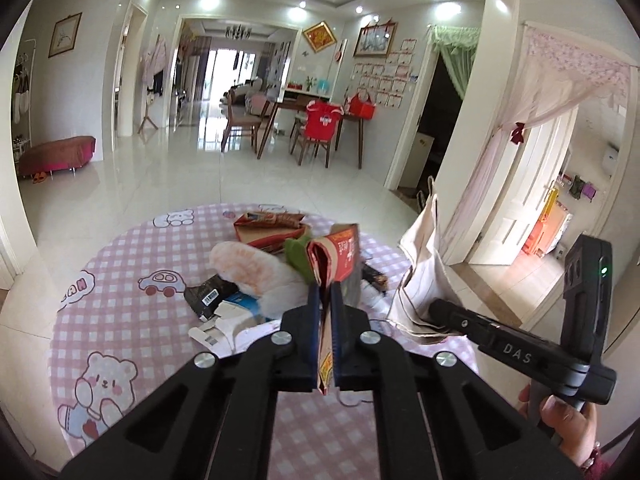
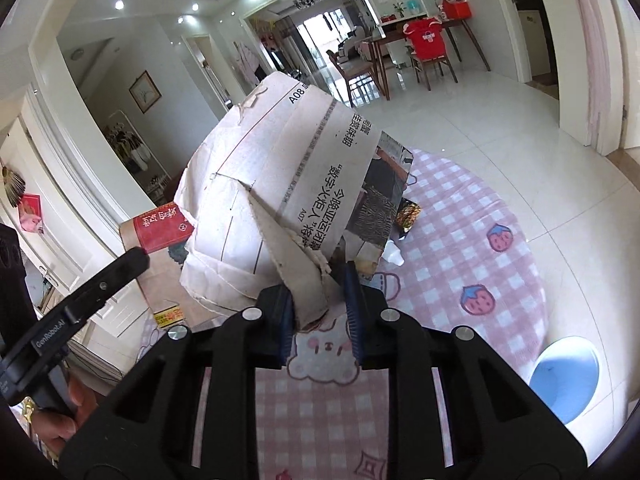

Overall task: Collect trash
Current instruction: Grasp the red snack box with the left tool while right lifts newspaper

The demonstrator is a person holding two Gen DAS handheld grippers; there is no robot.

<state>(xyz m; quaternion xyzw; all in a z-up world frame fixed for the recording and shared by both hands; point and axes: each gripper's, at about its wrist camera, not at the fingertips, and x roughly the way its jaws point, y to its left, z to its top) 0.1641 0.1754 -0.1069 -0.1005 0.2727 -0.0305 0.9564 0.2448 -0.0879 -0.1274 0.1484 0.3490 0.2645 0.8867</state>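
My left gripper (image 1: 325,294) is shut on a flattened red-and-brown carton (image 1: 336,256) and holds it upright above the pink checked mat (image 1: 120,320). Behind it lies a trash pile: a white-orange plastic wrapper (image 1: 252,268), a black packet (image 1: 210,294), a red snack box (image 1: 268,226) and white paper scraps (image 1: 218,330). My right gripper (image 2: 320,280) is shut on the folded edge of a newspaper bag (image 2: 280,184) and holds it up to the right of the left gripper. The bag also shows in the left wrist view (image 1: 424,264). The carton shows at left in the right wrist view (image 2: 160,226).
A blue bin (image 2: 566,376) stands at the mat's right edge. A gold-black wrapper (image 2: 408,214) and a white tissue (image 2: 392,254) lie on the mat (image 2: 460,240) behind the newspaper. White tiled floor surrounds the mat. A dining table with chairs (image 1: 316,124) stands far back.
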